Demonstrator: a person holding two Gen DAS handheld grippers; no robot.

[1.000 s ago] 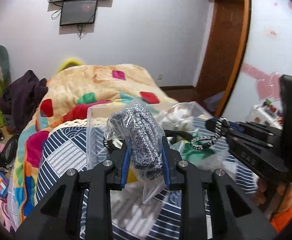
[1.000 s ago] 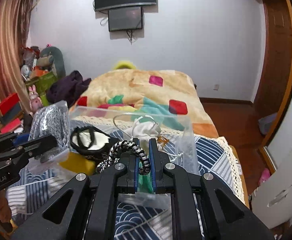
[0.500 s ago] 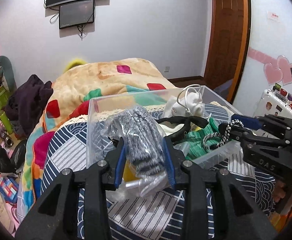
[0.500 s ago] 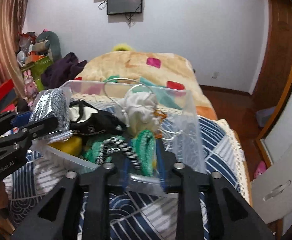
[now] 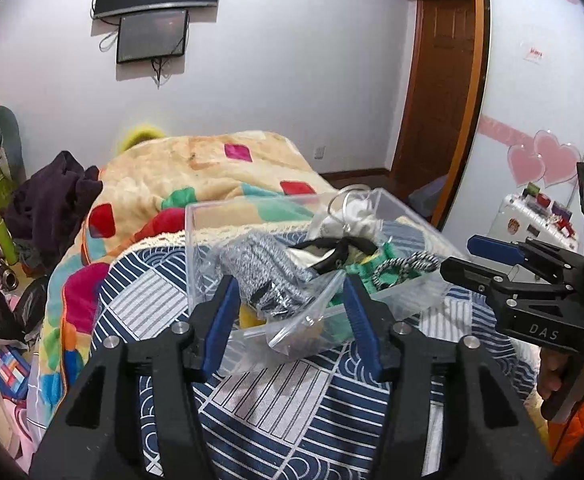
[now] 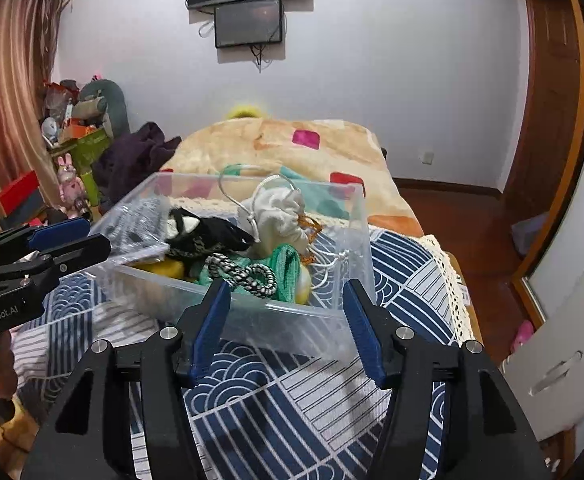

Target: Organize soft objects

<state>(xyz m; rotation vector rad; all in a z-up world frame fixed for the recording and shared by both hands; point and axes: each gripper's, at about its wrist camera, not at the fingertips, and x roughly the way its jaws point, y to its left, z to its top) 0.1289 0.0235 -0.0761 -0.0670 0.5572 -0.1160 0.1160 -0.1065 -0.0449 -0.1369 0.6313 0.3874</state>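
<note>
A clear plastic bin (image 5: 420, 300) (image 6: 356, 240) stands on the blue patterned bedspread. In it lie a bagged grey knit item (image 5: 267, 268) (image 6: 139, 220), a black-and-white braided loop (image 6: 243, 274) (image 5: 406, 264), a white drawstring pouch (image 6: 279, 216), a black item (image 6: 207, 236) and green fabric (image 6: 287, 268). My left gripper (image 5: 289, 320) is open and empty just in front of the bin's near wall; the bag's tail hangs over the rim between its fingers. My right gripper (image 6: 287, 324) is open and empty before the bin's other side.
The blue patterned bedspread (image 6: 292, 400) covers the near bed. A colourful blanket (image 5: 195, 176) lies behind the bin. Dark clothes (image 5: 51, 200) and toys pile at the left. A white cabinet (image 6: 564, 340) stands to the right, a wooden door (image 5: 440, 92) beyond.
Both grippers opened and drew back. The left let go of the bagged grey knit item and the right let go of the braided loop; both now lie in the bin.
</note>
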